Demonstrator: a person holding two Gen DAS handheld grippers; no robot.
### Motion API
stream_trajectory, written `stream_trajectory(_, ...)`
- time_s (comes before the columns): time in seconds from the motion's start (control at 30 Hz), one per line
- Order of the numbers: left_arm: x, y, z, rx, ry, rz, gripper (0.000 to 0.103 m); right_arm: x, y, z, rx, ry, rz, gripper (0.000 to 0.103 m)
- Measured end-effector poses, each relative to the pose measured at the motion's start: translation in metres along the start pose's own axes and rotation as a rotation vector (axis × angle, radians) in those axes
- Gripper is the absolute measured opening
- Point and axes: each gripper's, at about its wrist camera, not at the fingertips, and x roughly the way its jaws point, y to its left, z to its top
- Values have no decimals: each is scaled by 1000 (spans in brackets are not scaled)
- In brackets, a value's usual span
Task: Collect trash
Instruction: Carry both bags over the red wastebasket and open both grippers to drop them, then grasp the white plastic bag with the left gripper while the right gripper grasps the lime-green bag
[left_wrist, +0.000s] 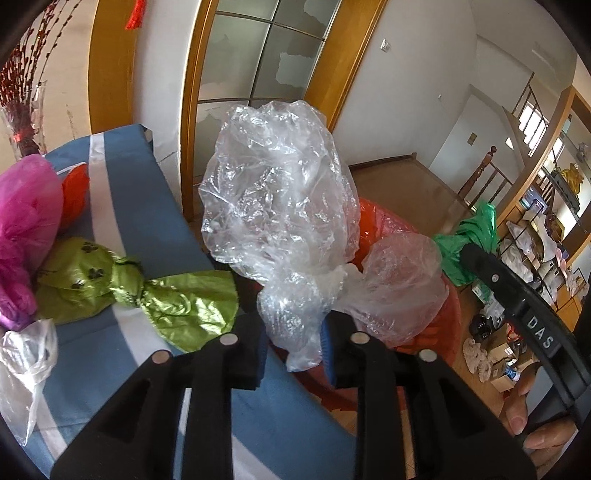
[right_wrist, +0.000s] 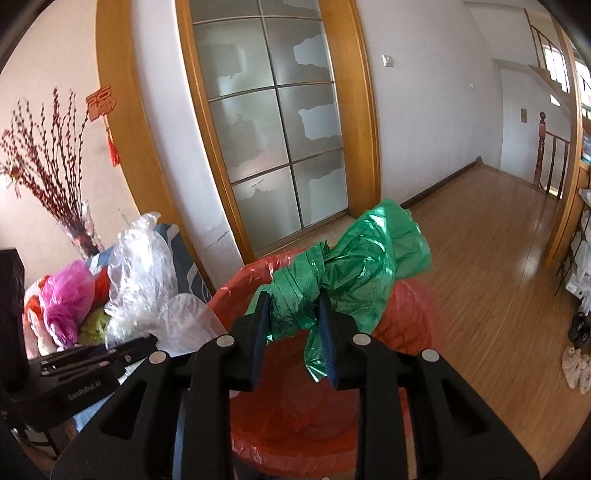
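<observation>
Lived-in home, frosted-glass door (right_wrist: 273, 122), wooden floor (right_wrist: 480, 258), stair railing (right_wrist: 546, 155), red ornament (right_wrist: 99, 103)

Green bag (right_wrist: 354, 269) between fingers (right_wrist: 258, 325)

The tabletop (left_wrist: 122, 206) fills the left and lower middle of the left wrist view, covered in a blue cloth with white stripes. On it, at the left edge, lie a pink bag (left_wrist: 26, 206), an olive-green knotted bag (left_wrist: 122, 280) beside it, a white bag (left_wrist: 26, 365) at lower left, and a red bag (left_wrist: 75, 192) behind the pink one.
</observation>
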Motion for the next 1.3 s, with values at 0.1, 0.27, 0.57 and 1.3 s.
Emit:
stream_trajectory(0.1,8,-2,0,2,13,-5,39,2,-5,-1,15,-1,-10,45)
stream_trajectory(0.27,16,1,-5,-5,37,-9,47,4,-10,-5,36,12,-19,50)
stream_trajectory(0.57,12,2,-12,-9,45,-40,52,1,-13,-7,54,12,-48,55)
stream_trajectory(1.3,-74,62,-40,-29,-75,176,58,-14,25,-11,-38,1,8,58)
